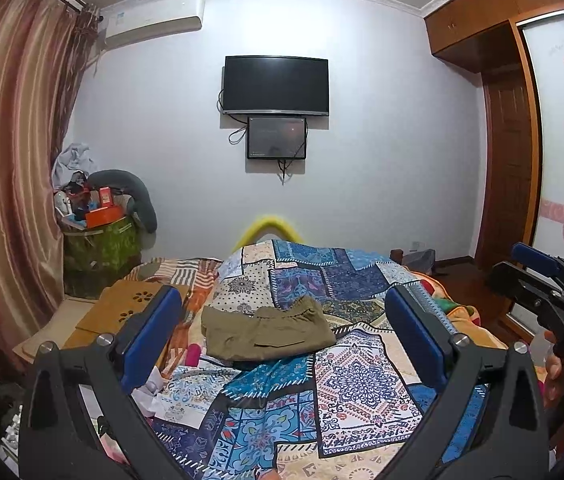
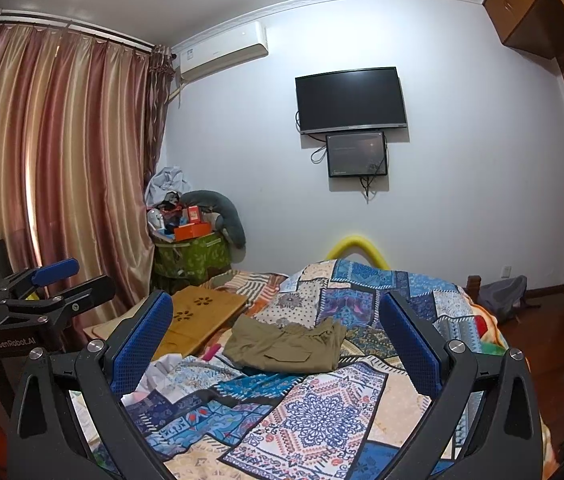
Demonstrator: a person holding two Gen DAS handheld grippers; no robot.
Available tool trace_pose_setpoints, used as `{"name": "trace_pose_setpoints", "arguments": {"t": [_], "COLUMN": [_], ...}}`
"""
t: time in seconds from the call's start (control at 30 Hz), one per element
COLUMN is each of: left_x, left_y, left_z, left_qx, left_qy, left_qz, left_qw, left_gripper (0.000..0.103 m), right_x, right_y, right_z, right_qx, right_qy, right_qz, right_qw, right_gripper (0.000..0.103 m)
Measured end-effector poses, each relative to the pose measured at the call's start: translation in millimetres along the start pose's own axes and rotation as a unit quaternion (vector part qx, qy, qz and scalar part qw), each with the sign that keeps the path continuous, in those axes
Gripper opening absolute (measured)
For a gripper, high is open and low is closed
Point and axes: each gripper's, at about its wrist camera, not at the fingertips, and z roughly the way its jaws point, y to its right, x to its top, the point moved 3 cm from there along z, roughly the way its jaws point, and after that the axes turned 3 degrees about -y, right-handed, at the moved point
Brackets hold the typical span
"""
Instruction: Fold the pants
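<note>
well above the bed, both tools hang in the air with nothing in them. the left gripper [image 1: 282, 336] has its blue pads [image 1: 150, 336] spread wide, and between them, farther off, lie the pants [image 1: 268, 336]. the right gripper [image 2: 285, 344] is spread just as wide, empty, framing the same pants [image 2: 285, 346] from a spot a little to the right. the pants are olive, folded into a compact bundle, resting on the patchwork quilt [image 1: 357, 384] near the middle of the bed, apart from both tools. a pocket flap shows on the top layer and the waistband lies toward the far side. just left of the bundle a small pink thing [image 2: 213, 351] peeks out of the bedding. a wooden lap tray [image 2: 198, 314] sits at the bed's left side. on the far wall hangs a dark tv [image 1: 276, 85].
</note>
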Motion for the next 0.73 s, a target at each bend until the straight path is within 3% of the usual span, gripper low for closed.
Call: {"name": "trace_pose_setpoints", "arguments": {"t": [0.73], "left_x": [-3.3], "left_y": [3.6], "left_z": [11.2], "left_qx": [-0.009], "left_qy": [-0.018], "left_qz": [0.0], "left_qw": [0.9998], "left_gripper": [0.103], "right_x": [-4.1], "right_y": [4.5], "right_z": [3.5], "right_qx": [-0.002], "right_qy": [-0.005], "right_qz": [0.008], "right_qw": [1.0], "right_gripper": [0.102]}}
